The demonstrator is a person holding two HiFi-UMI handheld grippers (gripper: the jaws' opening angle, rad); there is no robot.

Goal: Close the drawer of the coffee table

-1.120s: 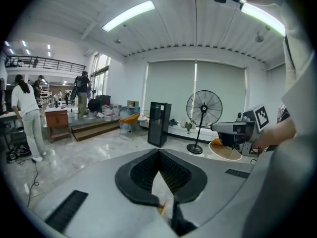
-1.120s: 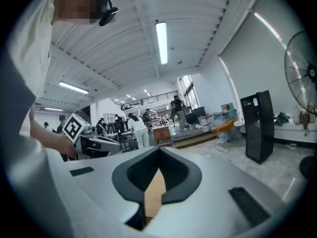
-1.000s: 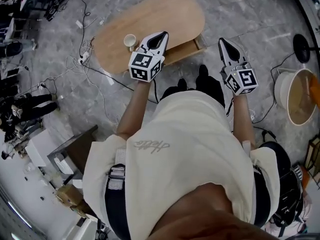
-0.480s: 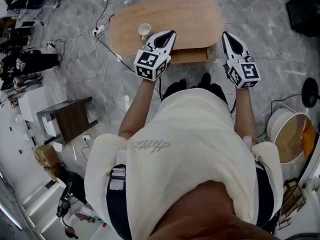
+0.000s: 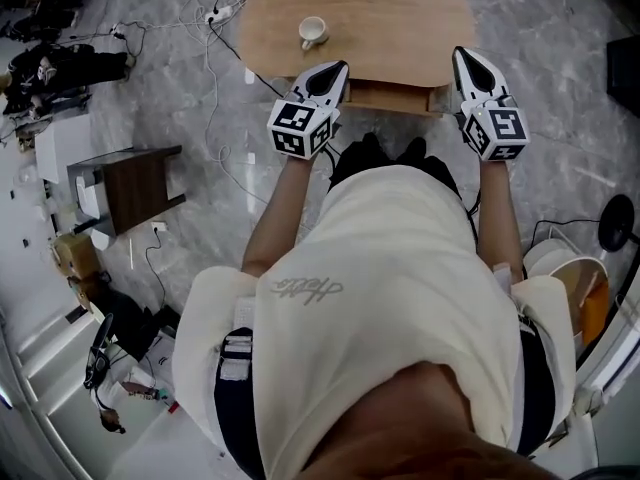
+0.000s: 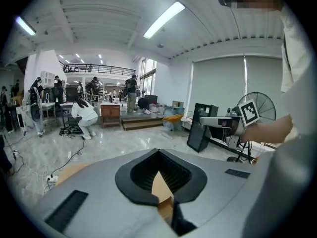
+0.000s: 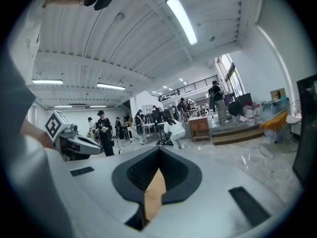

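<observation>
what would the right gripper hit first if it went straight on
Probably nothing close: the right gripper points roughly level across the open room, seemingly passing over the coffee table, whose wood shows only low between its jaws. Depth is uncertain.

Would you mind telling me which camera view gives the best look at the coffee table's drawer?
The head view: from above, the drawer juts open from the near edge of the coffee table. The left and right gripper views each show only a tan wooden sliver between their jaws; whether that is the drawer is unclear.
</observation>
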